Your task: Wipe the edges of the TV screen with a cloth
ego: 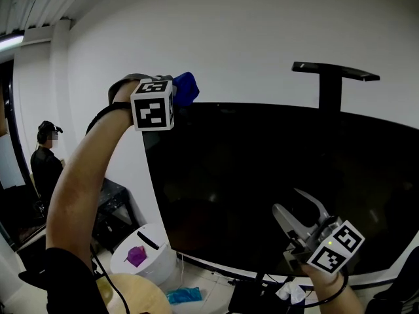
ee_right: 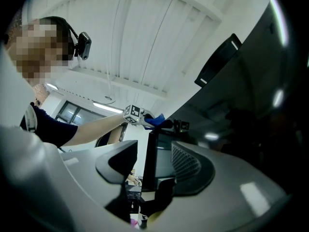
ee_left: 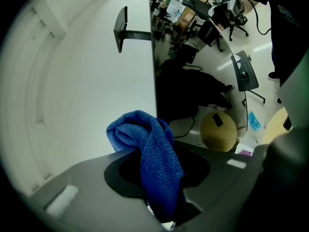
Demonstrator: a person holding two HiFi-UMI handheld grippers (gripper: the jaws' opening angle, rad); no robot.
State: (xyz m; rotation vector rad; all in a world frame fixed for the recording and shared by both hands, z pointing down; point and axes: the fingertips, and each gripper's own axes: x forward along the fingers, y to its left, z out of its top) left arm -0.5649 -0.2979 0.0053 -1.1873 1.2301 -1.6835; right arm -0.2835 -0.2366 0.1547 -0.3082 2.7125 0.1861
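The big black TV screen (ego: 262, 182) hangs on the white wall. My left gripper (ego: 178, 97) is raised to the screen's top left corner and is shut on a blue cloth (ego: 185, 88). In the left gripper view the cloth (ee_left: 154, 149) bunches between the jaws beside the TV's edge (ee_left: 153, 57); whether it touches the edge I cannot tell. My right gripper (ego: 300, 209) stands open and empty low in front of the screen, pointing upward. In the right gripper view, the right gripper (ee_right: 152, 161) frames the cloth (ee_right: 155, 120) far off at the corner.
A black mount bracket (ego: 334, 74) sticks up above the TV. Below the left corner stand a white bin (ego: 141, 254) and a round wooden stool (ego: 134, 296). A blue rag (ego: 184, 296) and cables lie on the floor. A person (ego: 46, 159) stands far left.
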